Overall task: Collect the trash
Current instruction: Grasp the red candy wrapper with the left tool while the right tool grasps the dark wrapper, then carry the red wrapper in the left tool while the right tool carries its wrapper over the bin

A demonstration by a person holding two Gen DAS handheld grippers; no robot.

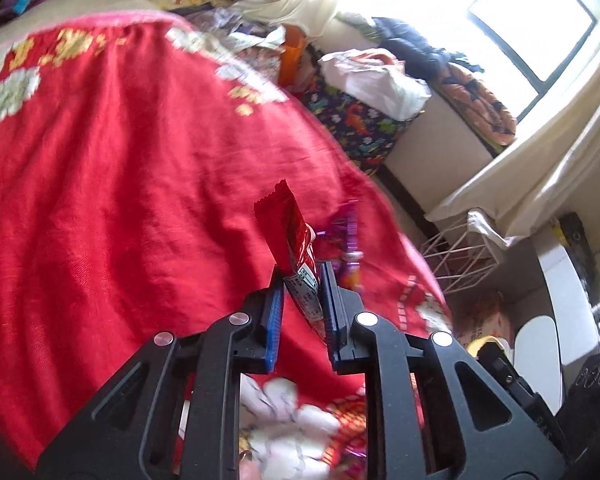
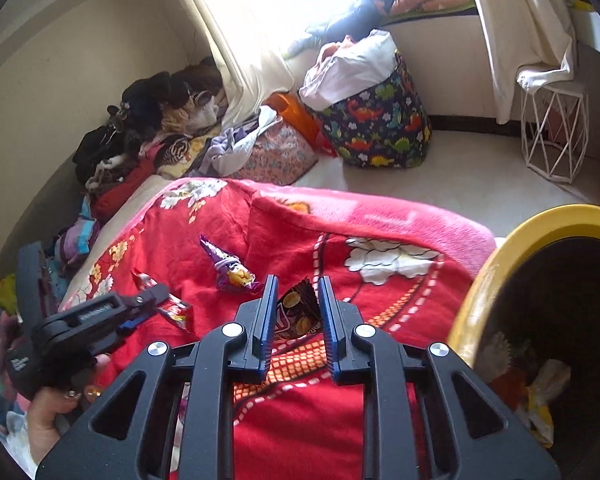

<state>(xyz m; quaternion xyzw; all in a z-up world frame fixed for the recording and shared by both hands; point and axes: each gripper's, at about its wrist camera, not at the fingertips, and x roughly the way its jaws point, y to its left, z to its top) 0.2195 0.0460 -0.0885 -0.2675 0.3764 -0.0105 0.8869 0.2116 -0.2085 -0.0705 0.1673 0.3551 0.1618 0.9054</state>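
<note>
My left gripper (image 1: 301,270) is shut on a red snack wrapper (image 1: 296,248) and holds it just above the red flowered blanket (image 1: 120,168). It also shows at the left of the right wrist view (image 2: 156,298), with the red wrapper (image 2: 172,310) in it. A purple snack wrapper (image 1: 350,240) lies on the blanket beyond it, also seen in the right wrist view (image 2: 230,266). My right gripper (image 2: 298,284) has its jaws around a dark brown snack wrapper (image 2: 296,312); whether they press on it is unclear. A yellow-rimmed bin (image 2: 512,240) with trash inside stands at the right.
A dinosaur-print fabric basket (image 2: 380,128) and a white wire stand (image 2: 552,132) stand on the floor beyond the bed. Piles of clothes (image 2: 148,128) lie along the wall at the left. Curtains (image 2: 524,20) hang by the window.
</note>
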